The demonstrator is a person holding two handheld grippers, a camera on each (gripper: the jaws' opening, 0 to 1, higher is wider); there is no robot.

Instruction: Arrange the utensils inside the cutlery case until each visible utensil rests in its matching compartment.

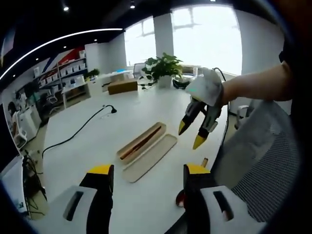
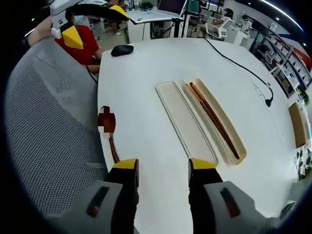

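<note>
A beige cutlery case tray (image 1: 146, 135) lies on the white table with dark brown chopsticks (image 1: 140, 143) inside it. Its flat lid (image 1: 150, 157) lies alongside, nearer me. My left gripper (image 1: 148, 170) is open above the table's near edge, short of the case. The right gripper (image 1: 190, 135), in a gloved hand, hovers open to the right of the case. In the right gripper view, the chopsticks (image 2: 214, 119) lie in the tray (image 2: 233, 131) beside the lid (image 2: 184, 121). A brown-handled utensil (image 2: 114, 150) lies at the table edge. My right gripper (image 2: 165, 165) is open, empty. The left gripper (image 2: 96, 23) is at the top left.
A black cable (image 1: 78, 131) crosses the table's far side, with a cardboard box (image 1: 122, 87) and a potted plant (image 1: 163, 68) beyond. A grey mesh chair back (image 2: 48, 136) stands against the table edge. A black mouse (image 2: 122, 49) sits near a person in red (image 2: 83, 48).
</note>
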